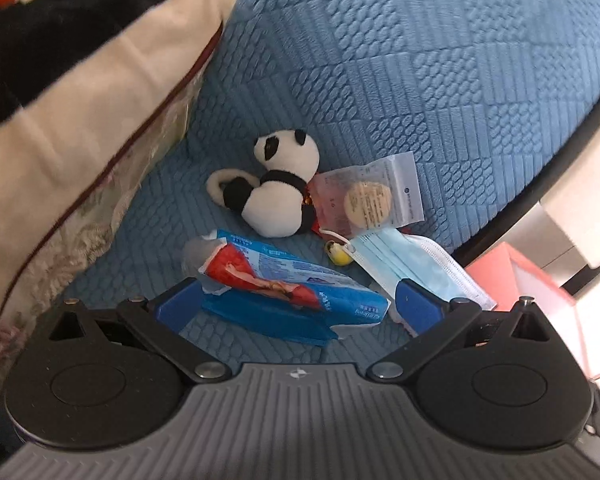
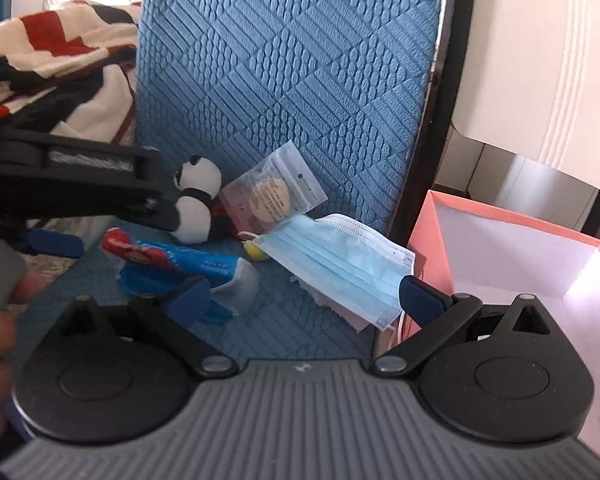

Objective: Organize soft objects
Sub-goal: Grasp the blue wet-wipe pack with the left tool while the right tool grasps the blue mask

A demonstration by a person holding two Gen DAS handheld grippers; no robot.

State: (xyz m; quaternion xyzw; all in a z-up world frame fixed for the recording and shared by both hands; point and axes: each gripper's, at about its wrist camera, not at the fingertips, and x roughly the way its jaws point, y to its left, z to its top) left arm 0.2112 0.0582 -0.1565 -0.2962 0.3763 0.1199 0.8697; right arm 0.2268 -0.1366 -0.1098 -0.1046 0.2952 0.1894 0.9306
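Straddling the tissue pack (image 1: pixel 284 288), the left gripper (image 1: pixel 296 304) stands wide open on the blue sofa cover (image 1: pixel 420 80).
Left to right: one tissue pack, one plush panda (image 1: pixel 278 188), one clear pouch (image 1: pixel 374 196), two face masks (image 1: pixel 412 264) (stacked, I judge), one pink box (image 2: pixel 512 248). Close squarely across the pack's middle, gently. The right gripper (image 2: pixel 312 296), also spread wide, hovers at the masks.

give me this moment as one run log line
left gripper: open, around tissue pack | right gripper: open, over mask | panda: on seat | pink box: nothing visible inside
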